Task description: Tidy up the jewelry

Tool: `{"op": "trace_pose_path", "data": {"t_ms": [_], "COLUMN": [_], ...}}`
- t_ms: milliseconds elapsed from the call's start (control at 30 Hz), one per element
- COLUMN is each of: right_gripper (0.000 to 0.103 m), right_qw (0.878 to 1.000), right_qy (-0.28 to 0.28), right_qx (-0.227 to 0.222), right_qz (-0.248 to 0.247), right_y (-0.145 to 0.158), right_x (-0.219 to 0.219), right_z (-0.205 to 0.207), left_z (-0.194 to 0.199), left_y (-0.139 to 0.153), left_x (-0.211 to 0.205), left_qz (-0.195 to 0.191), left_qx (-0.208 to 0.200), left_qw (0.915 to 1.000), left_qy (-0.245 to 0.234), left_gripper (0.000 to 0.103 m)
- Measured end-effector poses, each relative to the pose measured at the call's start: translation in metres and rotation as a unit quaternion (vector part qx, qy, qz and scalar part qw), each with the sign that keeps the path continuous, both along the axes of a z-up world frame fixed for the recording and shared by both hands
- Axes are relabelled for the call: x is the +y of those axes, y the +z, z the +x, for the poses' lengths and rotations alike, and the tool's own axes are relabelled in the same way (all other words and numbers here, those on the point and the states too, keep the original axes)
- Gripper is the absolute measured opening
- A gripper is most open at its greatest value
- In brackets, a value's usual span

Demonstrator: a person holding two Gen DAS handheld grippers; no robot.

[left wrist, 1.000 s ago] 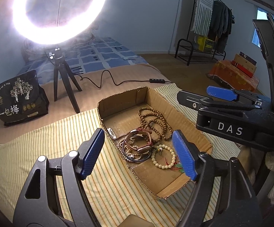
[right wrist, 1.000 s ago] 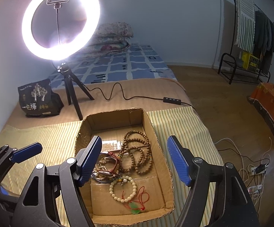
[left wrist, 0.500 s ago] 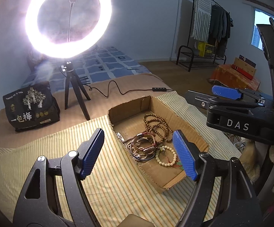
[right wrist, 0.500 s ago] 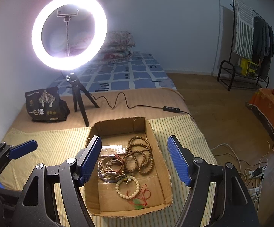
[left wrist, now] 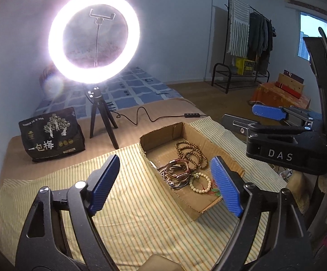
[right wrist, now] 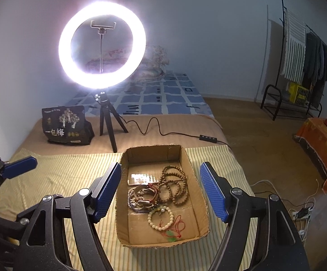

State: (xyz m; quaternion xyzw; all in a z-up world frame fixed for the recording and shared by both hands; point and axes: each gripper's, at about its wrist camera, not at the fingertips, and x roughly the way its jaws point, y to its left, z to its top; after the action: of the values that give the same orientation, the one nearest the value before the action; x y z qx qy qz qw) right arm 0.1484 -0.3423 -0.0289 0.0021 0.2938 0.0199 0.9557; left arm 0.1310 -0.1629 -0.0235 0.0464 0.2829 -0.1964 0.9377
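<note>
A shallow cardboard box (right wrist: 191,171) sits on a striped cloth and holds the jewelry: a long brown wooden bead string (right wrist: 174,186), a tangle of cord bracelets (right wrist: 142,197), a cream bead bracelet (right wrist: 161,218) and a green pendant on red cord (right wrist: 171,234). The box (left wrist: 231,160) and the beads (left wrist: 191,153) also show in the left wrist view. My right gripper (right wrist: 161,192) is open and empty, held above the box. My left gripper (left wrist: 165,183) is open and empty, above the box's left side. The right gripper's blue pads (left wrist: 268,111) show at the right of the left wrist view.
A lit ring light on a small tripod (right wrist: 106,113) stands behind the box, its cable (right wrist: 163,131) trailing right. A black printed bag (right wrist: 65,128) sits at the back left. The striped cloth (left wrist: 129,214) covers the near surface. A clothes rack (right wrist: 298,67) stands far right.
Both grippers have pulled back and up from the box, so it looks smaller and farther. The jewelry has not moved. Both grippers stay open.
</note>
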Motion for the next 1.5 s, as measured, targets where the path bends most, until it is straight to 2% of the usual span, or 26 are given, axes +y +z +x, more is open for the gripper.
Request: {"op": "trace_pose_path", "data": {"t_ms": [67,767,900,1500], "right_gripper": [0.072,0.073,0.083,0.083], "right_qw": [1.0,1.0,0.999,1.0], "right_qy": [0.0,0.019,0.016,0.013], "right_qx": [-0.004,-0.02,-0.026,-0.014], "right_qz": [-0.003,-0.013,-0.011,-0.019], "right_y": [0.002,0.004,0.004,-0.003], "right_x": [0.002,0.016,0.016,0.02], "right_z": [-0.005,-0.046,-0.051,-0.055], "left_z": [-0.006,-0.045,-0.049,-0.061], "left_y": [0.001,0.011,0.012,0.009], "left_x": [0.004,0.031,0.035,0.036], "left_qz": [0.003,0.015,0.016,0.054], "left_qx": [-0.007,-0.043,-0.049,-0.068], "left_qw": [1.0,0.9989,0.9987,0.9961], "left_qy": [0.002,0.005,0.005,0.014], "left_gripper": [0.091,0.096,0.097,0.103]}}
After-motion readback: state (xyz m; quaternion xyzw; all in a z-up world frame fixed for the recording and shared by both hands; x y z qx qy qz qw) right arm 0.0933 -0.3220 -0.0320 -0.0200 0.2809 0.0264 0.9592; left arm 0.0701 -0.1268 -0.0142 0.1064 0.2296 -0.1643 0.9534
